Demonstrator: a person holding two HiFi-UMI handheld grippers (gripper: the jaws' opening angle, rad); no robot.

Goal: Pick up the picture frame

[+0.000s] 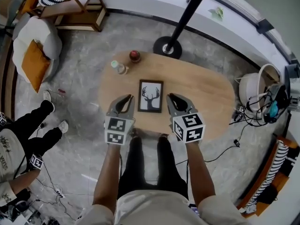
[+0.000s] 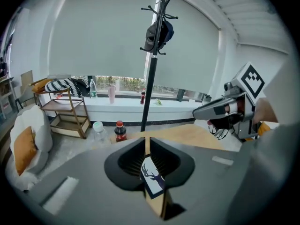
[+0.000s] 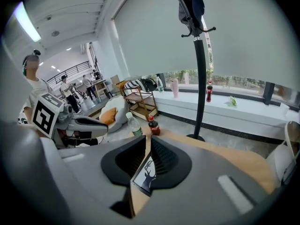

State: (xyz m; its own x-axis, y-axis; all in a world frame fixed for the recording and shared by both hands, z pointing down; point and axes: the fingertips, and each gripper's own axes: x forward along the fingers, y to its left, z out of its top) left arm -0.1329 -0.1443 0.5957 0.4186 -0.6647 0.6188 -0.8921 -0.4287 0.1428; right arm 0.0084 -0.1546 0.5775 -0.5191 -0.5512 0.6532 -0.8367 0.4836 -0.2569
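Observation:
The picture frame (image 1: 151, 96), dark-edged with a black deer print on white, lies flat on the oval wooden table (image 1: 206, 88) near its front edge. My left gripper (image 1: 125, 99) hovers just left of the frame and my right gripper (image 1: 173, 97) just right of it, neither touching it. Both are shut with nothing between the jaws. In the left gripper view the frame (image 2: 152, 177) shows below the closed left gripper (image 2: 146, 142), with the right gripper (image 2: 206, 111) off to the right. The right gripper view shows the frame (image 3: 144, 176) under the shut right gripper (image 3: 148, 142).
A red-capped dark bottle (image 1: 135, 56) and a clear bottle (image 1: 119, 67) stand at the table's far left. A coat stand's base (image 1: 167, 47) sits behind the table. A seated person's legs (image 1: 35, 123) are at the left, and a white chair (image 1: 35, 43) stands at the far left.

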